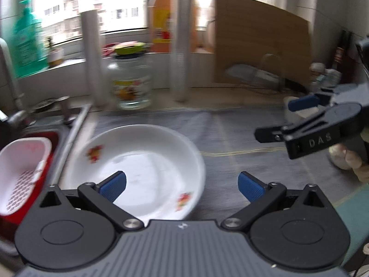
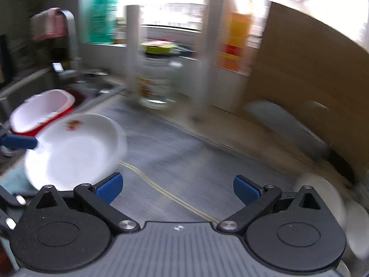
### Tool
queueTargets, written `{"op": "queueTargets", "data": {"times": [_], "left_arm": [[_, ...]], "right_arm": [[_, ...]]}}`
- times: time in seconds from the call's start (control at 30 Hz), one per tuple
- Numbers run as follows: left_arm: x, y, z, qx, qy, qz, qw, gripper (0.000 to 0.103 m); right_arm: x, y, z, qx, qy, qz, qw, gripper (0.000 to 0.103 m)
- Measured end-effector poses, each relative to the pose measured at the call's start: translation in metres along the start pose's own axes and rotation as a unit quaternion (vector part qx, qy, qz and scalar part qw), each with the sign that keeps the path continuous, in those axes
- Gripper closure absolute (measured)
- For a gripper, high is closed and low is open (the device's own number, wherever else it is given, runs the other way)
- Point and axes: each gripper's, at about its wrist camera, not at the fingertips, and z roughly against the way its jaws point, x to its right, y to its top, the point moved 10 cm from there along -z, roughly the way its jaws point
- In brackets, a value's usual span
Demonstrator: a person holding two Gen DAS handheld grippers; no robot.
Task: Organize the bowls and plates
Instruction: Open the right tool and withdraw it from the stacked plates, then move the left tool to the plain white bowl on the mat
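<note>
- Step in hand, as judged: approach to the white plate [image 1: 138, 168], ahead of any grasp; nothing lifted yet.
- Plate position: flat on the grey desk [image 1: 242, 138], just beside the sink edge [image 1: 76, 124], in front of the glass jar [image 1: 131, 80]. Shallow, with small red flower prints on the rim.
- Left tool [image 1: 182, 185]: spread wide, empty, hovering low over the near rim of the plate. Left blue pad over the plate's inside, right blue pad past the rim, over bare desk.
- Right tool [image 2: 177, 189]: spread wide, empty, over bare desk to the right of the plate, well apart from its rim. Seen in the left wrist view at the far right, side-on.
- Other crockery: a pale rounded object [image 2: 322, 198] close by the right tool, too blurred to identify.
- Next move, as judged: lower the left tool until one pad sits under or outside the rim and the other inside, then close on the rim.
- Caution: heavy motion blur in both views; confirm rim alignment before closing.
</note>
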Motion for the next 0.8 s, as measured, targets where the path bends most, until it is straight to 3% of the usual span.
{"op": "queueTargets", "data": {"times": [0.27,0.43,0.57,0.8], "left_arm": [[0.074,0.012,-0.017,0.000,-0.085,-0.053,0.9950,0.001],[0.121,0.020,-0.025,-0.004,-0.122,-0.062,0.9906,0.001],[0.164,0.023,-0.032,-0.013,-0.149,-0.072,0.9862,0.001],[0.229,0.021,-0.050,-0.036,-0.162,-0.096,0.9814,0.001]], "right_arm": [[0.086,-0.061,0.053,-0.002,-0.103,-0.073,0.992,0.000],[0.131,-0.099,0.079,-0.001,-0.126,-0.105,0.986,0.000],[0.158,-0.130,0.092,-0.002,-0.118,-0.114,0.986,0.000],[0.178,-0.174,0.091,-0.020,-0.074,-0.094,0.993,0.000]]}}
